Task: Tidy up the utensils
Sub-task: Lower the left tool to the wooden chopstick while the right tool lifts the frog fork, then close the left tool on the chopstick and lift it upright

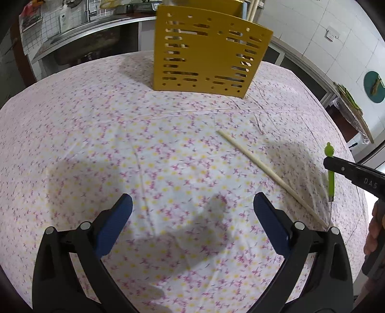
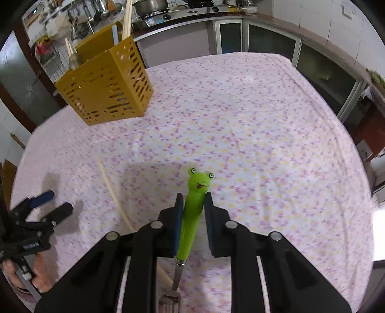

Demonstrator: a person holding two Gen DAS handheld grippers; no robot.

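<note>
Kitchen counters, a steel sink and a gas hob ring a table spread with a white cloth (image 1: 120, 144) printed in pink and yellow flowers. Above that cloth, the right gripper (image 2: 193, 204) has its blue-padded fingers (image 2: 179, 216) clamped on the green plastic handle of a frog-headed fork (image 2: 192, 216); the frog face pokes out past the fingertips, and the metal tines hang back beneath the gripper body, clear of the cloth. From the left wrist view the same fork (image 1: 330, 173) shows upright in the black jaw at the right edge. The left gripper (image 1: 192, 204) hovers low over bare cloth with its blue fingers (image 1: 120, 216) spread wide apart, holding nothing; the person's hand (image 2: 31, 277) grasps its handle. One pale wooden chopstick (image 1: 269, 173) lies diagonally on the cloth between the two grippers. Farther back stands a mustard-yellow perforated utensil caddy (image 1: 204, 55), upright on the cloth, with wooden chopsticks (image 2: 127, 19), a pale blue stick and a wooden-handled metal utensil (image 2: 72, 55) standing in it.
</note>
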